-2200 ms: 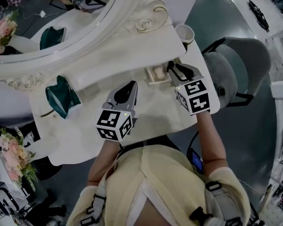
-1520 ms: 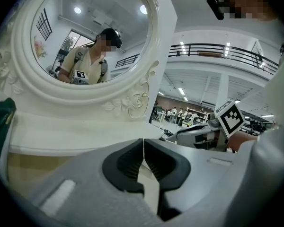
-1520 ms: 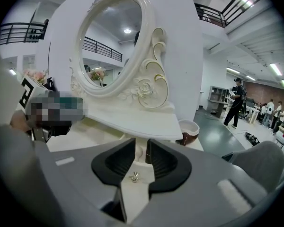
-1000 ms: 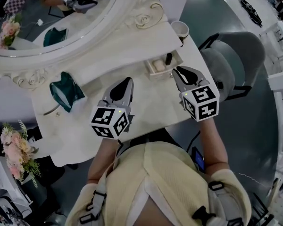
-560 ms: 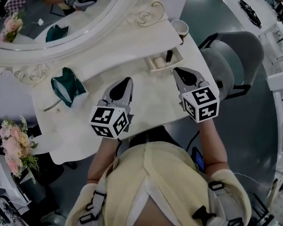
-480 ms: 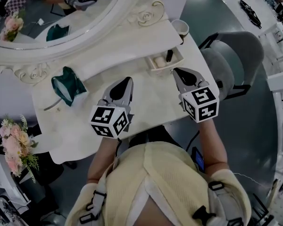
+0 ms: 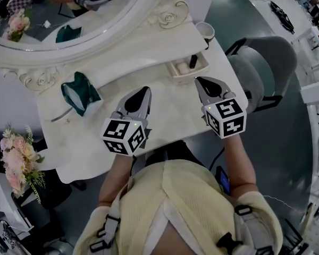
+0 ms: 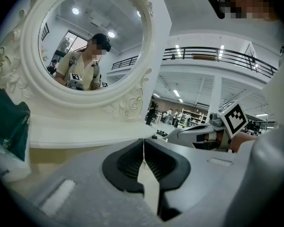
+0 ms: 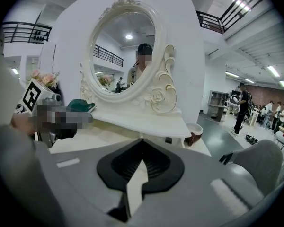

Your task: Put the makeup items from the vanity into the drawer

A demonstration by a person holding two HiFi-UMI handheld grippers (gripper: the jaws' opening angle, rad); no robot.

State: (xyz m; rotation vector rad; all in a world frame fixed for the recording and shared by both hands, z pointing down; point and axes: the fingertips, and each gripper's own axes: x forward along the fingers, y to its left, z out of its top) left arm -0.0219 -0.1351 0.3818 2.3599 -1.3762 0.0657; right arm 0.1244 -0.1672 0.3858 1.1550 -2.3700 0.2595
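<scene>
Left gripper and right gripper hover over the worktop, fingers together, nothing held. Drawer stands open just ahead of the right gripper, with a dark tube and a pale item inside. Teal pouch lies on the worktop to the left. Judged next move: fetch the pouch or push the drawer shut.

Smooth, faintly glossy vanity top — the chair looks like matt grey cloth.

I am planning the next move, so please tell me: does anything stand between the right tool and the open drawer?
Nothing visible does. In the head view, only bare vanity top lies between the shut right tool and the front edge of the drawer.
</scene>
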